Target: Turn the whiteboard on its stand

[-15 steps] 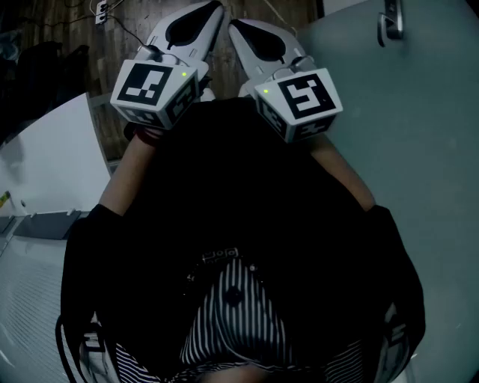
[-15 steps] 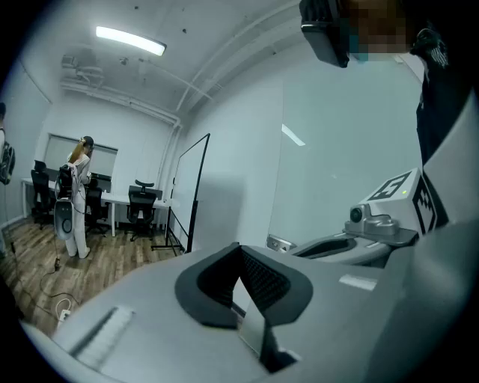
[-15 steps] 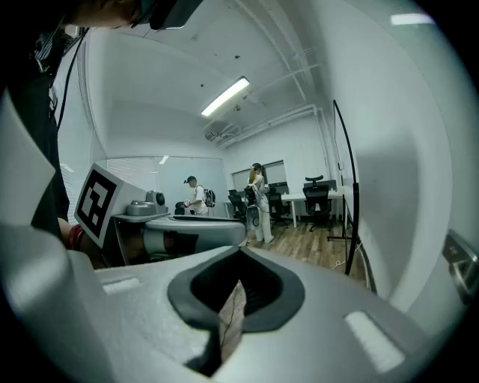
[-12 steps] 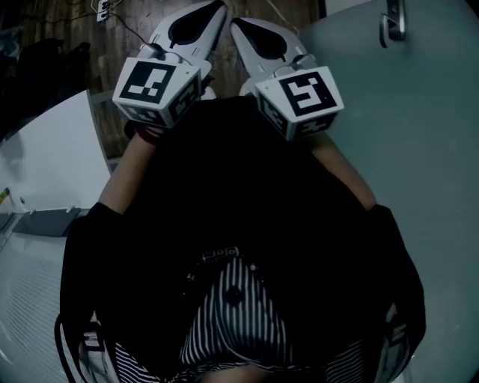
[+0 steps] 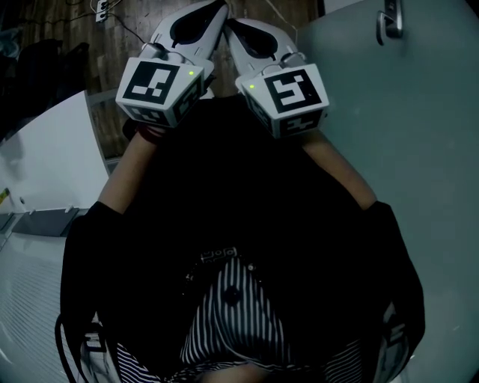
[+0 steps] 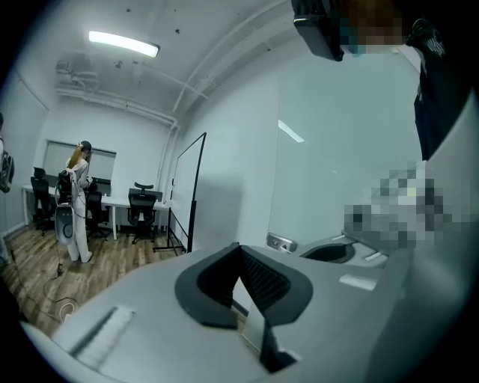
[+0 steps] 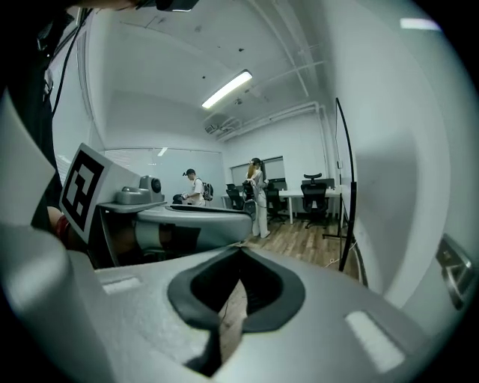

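A whiteboard (image 6: 191, 191) in a thin black frame stands on a wheeled stand across the room, beside the pale wall. The right gripper view shows it nearly edge-on as the same whiteboard (image 7: 344, 187). It is far from both grippers. In the head view I hold my left gripper (image 5: 218, 7) and right gripper (image 5: 233, 23) close in front of my chest, side by side, tips almost touching. The left gripper (image 6: 239, 247) and the right gripper (image 7: 239, 250) are both shut with nothing between the pads.
A pale door with a metal handle (image 5: 390, 19) is close on my right. A white panel (image 5: 52, 153) with a grey ledge is at my left. Cables (image 5: 120, 22) lie on the wood floor. Two people (image 7: 254, 191), desks and office chairs (image 6: 142, 206) fill the far end.
My right gripper has shifted slightly left, closer to the left gripper. The left gripper has barely moved.
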A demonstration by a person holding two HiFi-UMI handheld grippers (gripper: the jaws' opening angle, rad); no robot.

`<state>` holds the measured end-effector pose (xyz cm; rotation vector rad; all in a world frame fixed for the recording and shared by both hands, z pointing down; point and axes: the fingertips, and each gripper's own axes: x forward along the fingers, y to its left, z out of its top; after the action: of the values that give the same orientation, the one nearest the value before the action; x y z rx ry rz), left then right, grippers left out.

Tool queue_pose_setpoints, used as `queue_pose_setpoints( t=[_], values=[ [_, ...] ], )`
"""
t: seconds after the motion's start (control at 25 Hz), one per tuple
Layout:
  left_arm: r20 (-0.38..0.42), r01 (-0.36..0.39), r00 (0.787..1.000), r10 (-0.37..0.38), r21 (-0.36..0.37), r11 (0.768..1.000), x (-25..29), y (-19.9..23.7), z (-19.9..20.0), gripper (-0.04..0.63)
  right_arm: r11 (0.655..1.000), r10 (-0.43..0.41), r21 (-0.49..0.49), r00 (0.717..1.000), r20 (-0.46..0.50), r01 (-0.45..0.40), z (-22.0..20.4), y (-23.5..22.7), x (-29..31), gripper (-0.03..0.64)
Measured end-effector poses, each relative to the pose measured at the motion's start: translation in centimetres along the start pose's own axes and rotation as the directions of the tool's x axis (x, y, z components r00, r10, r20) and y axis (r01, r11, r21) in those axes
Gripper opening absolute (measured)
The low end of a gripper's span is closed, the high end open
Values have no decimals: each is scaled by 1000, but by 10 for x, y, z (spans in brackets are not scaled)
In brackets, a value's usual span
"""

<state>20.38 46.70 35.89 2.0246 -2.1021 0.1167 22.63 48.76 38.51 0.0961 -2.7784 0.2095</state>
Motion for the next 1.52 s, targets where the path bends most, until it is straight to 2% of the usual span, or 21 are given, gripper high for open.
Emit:
queue_pose_setpoints(
  t=[0.28, 0.52, 0.8, 0.96, 1.04, 1.16, 1.36, 1.52],
  values=[
    [-20, -17, 1000, 16, -18, 1000, -2, -3, 2, -3, 999, -53, 11, 997, 64, 52, 23, -10, -9, 0],
    [-20, -31, 999, 30, -34, 999, -3, -5, 3, -3, 998, -63, 24, 996, 69, 62, 24, -18, -10, 0],
    [-6, -114, 994, 114, -71, 991, -9, 8, 14, -3, 999, 4, 52, 998, 68, -8, 40, -14, -1, 0],
    [-19, -128, 992, 127, -71, 989, -9, 11, 11, -3, 998, 30, 46, 997, 76, -34, 41, -10, -1, 0],
    [-20, -121, 993, 120, -61, 991, -8, 10, 11, -3, 999, 32, 33, 996, 84, -35, 42, -10, -1, 0],
    [-26, -82, 996, 80, -70, 994, -5, 6, 2, -3, 998, -14, 58, 998, 61, 10, 30, -17, -2, 0],
    [-2, -45, 999, 45, -63, 997, -5, 2, 6, -3, 1000, -11, 7, 998, 69, 11, 32, -6, -9, 0],
    [-36, -7, 999, 7, -1, 1000, 18, 0, -4, -3, 997, -61, 59, 996, 61, 57, 21, -32, -7, 0]
  ],
)
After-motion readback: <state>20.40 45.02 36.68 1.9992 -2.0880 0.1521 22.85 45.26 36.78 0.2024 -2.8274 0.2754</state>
